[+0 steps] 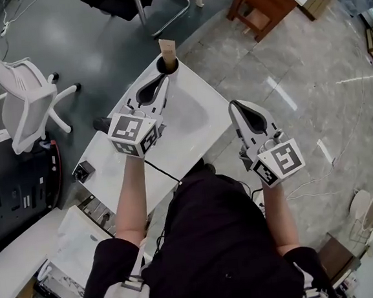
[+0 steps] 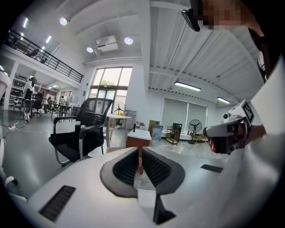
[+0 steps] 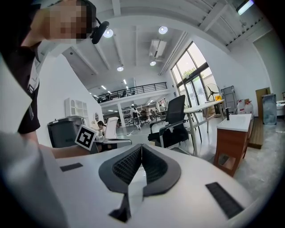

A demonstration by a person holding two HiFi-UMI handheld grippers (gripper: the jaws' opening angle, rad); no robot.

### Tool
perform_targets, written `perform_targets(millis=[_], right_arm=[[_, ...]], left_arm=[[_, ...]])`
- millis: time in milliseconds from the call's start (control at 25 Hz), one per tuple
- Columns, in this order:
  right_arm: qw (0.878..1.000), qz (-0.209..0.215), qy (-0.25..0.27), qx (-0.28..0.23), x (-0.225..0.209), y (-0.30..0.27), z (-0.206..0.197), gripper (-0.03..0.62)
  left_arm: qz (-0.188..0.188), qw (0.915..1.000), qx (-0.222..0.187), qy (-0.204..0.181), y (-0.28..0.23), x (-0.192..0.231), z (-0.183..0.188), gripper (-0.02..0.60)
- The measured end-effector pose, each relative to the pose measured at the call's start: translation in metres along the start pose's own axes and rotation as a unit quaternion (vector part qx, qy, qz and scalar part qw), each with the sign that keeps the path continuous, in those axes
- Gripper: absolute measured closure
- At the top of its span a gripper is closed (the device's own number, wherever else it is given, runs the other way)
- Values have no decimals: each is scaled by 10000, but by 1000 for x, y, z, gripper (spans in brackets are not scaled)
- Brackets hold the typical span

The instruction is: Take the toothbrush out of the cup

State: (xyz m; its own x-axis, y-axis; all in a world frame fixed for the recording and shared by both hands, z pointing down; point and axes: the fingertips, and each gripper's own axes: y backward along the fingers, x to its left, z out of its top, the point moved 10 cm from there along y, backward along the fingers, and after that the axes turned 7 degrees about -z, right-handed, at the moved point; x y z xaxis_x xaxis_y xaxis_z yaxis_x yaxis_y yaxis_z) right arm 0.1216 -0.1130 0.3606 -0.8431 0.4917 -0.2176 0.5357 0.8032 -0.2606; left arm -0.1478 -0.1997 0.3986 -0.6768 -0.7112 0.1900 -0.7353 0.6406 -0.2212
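A dark cup [image 1: 167,65] stands at the far end of the white table [image 1: 193,115], and a tan toothbrush [image 1: 167,49] sticks up out of it. My left gripper [image 1: 165,79] is shut, its tips just short of the cup on the near side. In the left gripper view a thin brown stick [image 2: 140,161] shows in the slit between the closed jaws; I cannot tell whether it is touched. My right gripper [image 1: 233,103] is shut and empty, held off the table's right edge over the floor. Its jaws meet in the right gripper view [image 3: 141,148].
A white office chair [image 1: 26,94] stands left of the table and a black chair [image 1: 131,0] beyond it. A brown cabinet [image 1: 261,5] is at the far right. A small dark object [image 1: 83,171] sits near the table's left edge. A black cable [image 1: 159,170] crosses the near side.
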Motion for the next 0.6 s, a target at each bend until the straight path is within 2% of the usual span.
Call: perform_targets(millis=[200,240,280,320,440,600], right_arm=[[9999,-19,8,171,1,-18,-3,563],[9998,-20,11,219,1,-21,-4,563],[9997,-22,13,263,1,-25,-5,563],[9995,-25,12,303,1,-27,-7,563],[9992,-55,-18,398,1,-35,-10,563],[9986,-117,-46,514,1,-46,-13,563]], left_arm=[[-125,9993,337,101,-18,34,-20,556],[-164,9989,428,127,-22,40,-25,528],[-200,9984,517,146,-26,46,-29,468],[-222,9979,589,163,-30,50,-33,449],[-245,9970,684,271,-39,64,-43,449],[-335,9955,835,301,-54,81,-52,409]])
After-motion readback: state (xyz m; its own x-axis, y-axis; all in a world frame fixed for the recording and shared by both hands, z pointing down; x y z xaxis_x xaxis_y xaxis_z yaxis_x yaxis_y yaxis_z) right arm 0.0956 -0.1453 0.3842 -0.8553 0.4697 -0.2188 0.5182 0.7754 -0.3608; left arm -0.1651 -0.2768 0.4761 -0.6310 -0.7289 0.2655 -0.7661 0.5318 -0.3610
